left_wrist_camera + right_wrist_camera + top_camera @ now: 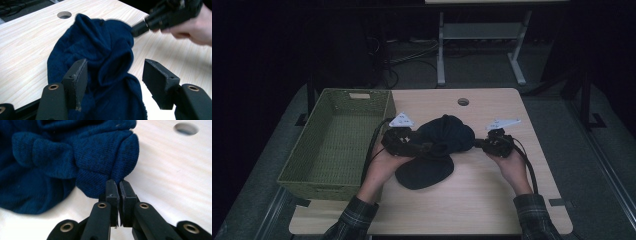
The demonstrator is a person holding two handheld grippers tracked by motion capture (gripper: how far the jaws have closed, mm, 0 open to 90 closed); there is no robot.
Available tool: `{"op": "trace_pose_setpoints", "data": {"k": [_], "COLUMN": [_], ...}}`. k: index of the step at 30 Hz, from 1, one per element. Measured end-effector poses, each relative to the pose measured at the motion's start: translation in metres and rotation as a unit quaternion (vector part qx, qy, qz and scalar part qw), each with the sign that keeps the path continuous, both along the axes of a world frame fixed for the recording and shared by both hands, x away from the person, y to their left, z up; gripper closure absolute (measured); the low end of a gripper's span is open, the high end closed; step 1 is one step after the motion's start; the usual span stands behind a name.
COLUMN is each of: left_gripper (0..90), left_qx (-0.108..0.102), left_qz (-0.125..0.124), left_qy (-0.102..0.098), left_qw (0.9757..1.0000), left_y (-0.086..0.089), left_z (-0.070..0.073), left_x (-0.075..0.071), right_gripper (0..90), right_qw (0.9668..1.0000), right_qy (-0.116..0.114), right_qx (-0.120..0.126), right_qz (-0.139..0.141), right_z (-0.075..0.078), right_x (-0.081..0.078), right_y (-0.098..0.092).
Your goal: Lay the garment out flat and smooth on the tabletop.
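Wooden table [492, 175], right gripper [117, 185] pinching dark blue garment [100, 57], left gripper [115, 75] wide, garment's shape unclear.

Green wicker basket [337, 142] on table's [492, 200] edge, just left of left tongs. Round cable hole [463, 102] beyond both tongs. White desk frame [482, 45] far back.

Both tools, the left tool [424, 146] and the right tool [478, 143], are black, with brass-coloured rivets, flat rectangular pads, grey three-cornered plates on top and trailing black cables. The sleeves [354, 217] are dark plaid.
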State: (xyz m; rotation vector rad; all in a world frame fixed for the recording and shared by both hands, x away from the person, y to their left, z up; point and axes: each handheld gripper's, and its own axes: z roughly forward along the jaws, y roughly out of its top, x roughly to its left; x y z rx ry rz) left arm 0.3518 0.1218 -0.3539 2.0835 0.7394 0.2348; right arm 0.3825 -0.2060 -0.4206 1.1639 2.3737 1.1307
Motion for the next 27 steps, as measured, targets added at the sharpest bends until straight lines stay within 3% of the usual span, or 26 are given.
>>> {"op": "trace_pose_setpoints", "data": {"k": [13, 18, 20, 24, 27], "left_gripper": [36.2, 36.2, 36.2, 36.2, 36.2], "left_qx": [0.007, 0.009, 0.010, 0.009, 0.009], "left_qz": [-0.012, -0.015, -0.016, -0.014, -0.013], "left_qy": [0.007, 0.009, 0.009, 0.011, 0.011], "left_qw": [0.9999, 0.9998, 0.9998, 0.9998, 0.9998], "left_y": [-0.008, -0.010, -0.010, -0.009, -0.009], "left_z": [-0.003, -0.005, -0.005, -0.006, -0.006], "left_x": [-0.001, -0.002, -0.001, -0.001, 0.000], "right_gripper": [87.0, 86.8, 85.5, 65.0, 58.4], "right_qw": [0.9993, 0.9987, 0.9988, 0.9985, 0.9983], "right_qy": [-0.014, -0.022, -0.011, -0.025, -0.033], "right_qx": [-0.020, -0.029, -0.028, -0.017, -0.008], "right_qz": [-0.028, -0.036, -0.038, -0.045, -0.048], "right_z": [0.039, 0.041, 0.038, 0.038, 0.041], "right_x": [0.046, 0.064, 0.070, 0.068, 0.059], "right_y": [-0.010, -0.008, -0.007, -0.006, -0.007]}}
